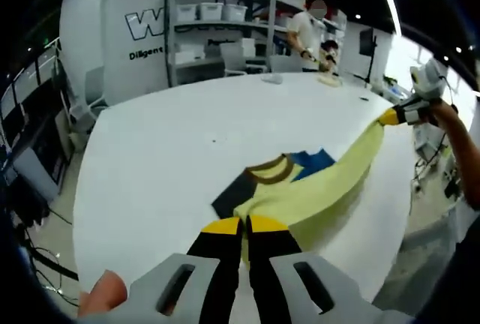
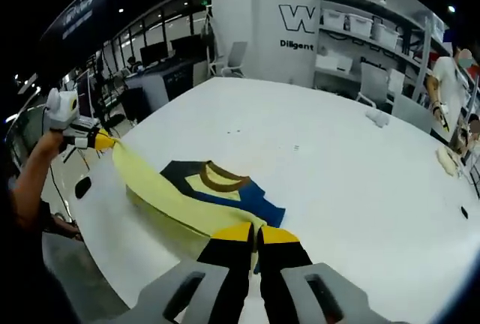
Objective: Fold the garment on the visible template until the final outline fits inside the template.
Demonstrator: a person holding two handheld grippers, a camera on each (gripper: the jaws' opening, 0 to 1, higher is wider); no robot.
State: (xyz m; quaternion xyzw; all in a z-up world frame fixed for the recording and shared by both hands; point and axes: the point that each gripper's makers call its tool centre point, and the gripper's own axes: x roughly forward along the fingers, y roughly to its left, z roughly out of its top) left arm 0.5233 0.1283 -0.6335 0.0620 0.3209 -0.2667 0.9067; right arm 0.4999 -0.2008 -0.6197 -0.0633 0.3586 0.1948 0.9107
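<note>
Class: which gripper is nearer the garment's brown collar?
Too close to call. Left gripper and right gripper each clamp an end of the yellow garment, lifted taut; the brown collar lies between them.

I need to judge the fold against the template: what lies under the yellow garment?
Under the yellow garment a dark blue template lies on the white table, showing beside the brown collar. Its remaining outline is covered.
</note>
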